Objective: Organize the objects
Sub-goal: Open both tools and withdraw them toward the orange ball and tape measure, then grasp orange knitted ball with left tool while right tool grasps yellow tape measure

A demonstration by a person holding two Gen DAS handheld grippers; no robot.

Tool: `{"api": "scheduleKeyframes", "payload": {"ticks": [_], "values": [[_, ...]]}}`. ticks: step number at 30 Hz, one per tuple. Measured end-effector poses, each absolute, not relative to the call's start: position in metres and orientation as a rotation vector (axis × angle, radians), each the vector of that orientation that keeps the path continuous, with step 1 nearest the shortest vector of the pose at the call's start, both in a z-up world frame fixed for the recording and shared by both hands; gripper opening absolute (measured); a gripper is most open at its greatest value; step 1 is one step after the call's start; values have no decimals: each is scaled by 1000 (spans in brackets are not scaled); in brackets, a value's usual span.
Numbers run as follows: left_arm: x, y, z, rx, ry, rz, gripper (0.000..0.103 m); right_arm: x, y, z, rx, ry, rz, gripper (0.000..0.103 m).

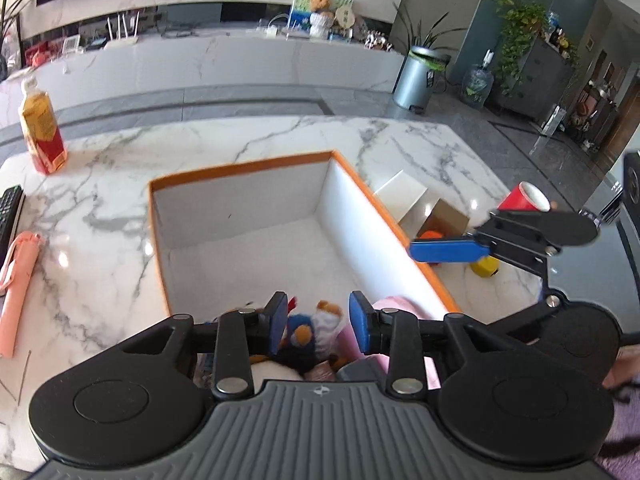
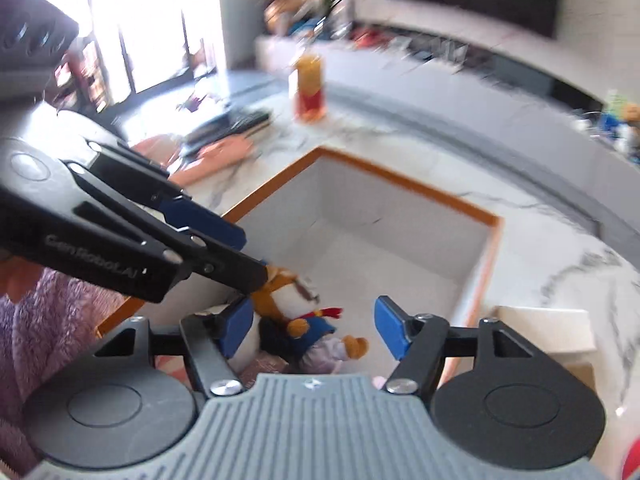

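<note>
- The left hand-held gripper (image 1: 318, 326), marked "GenRoboLAI", is open wide above small plush toys (image 1: 312, 330).
- The right hand-held gripper (image 2: 314, 330) is open wide too.
- The toys lie at the near end of the orange-rimmed white box (image 1: 240, 168) on the marble counter (image 1: 100, 220).

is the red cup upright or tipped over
Tipped. In the left wrist view the red cup lies on its side on the marble table, its white inside facing the camera.

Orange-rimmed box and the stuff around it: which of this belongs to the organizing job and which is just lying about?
In the job:
- orange-rimmed box
- plush toys inside it
- left gripper, open above them
- right gripper, open

Probably lying about:
- orange drink bottle
- pink umbrella
- remote
- red cup
- small cardboard box
</note>
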State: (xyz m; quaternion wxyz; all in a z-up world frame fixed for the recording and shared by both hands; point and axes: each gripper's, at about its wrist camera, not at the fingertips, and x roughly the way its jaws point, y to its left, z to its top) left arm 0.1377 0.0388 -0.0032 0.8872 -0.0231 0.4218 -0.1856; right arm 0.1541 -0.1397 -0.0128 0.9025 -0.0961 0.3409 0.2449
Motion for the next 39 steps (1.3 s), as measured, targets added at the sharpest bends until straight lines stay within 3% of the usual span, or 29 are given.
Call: {"api": "scheduleKeyframes", "payload": {"ticks": [3,6,17,21,30,39], "values": [[132,20,2,-44,830,-406,40,139,-168,-9,-116,672,393,71],[129,-4,4,0,791,-411,42,128,-198,-5,-58,635,292,84],[141,-90,-13,206,800,-508,59,129,-274,-37,-8,770,-5,85],[146,-114,-22,269,796,-550,65,134,-302,-53,28,806,-62,77],[182,-166,-55,377,826,-619,65,152,-354,-74,101,850,-81,63],[227,-203,-95,483,936,-636,65,172,-378,-94,75,898,-85,63]]}}
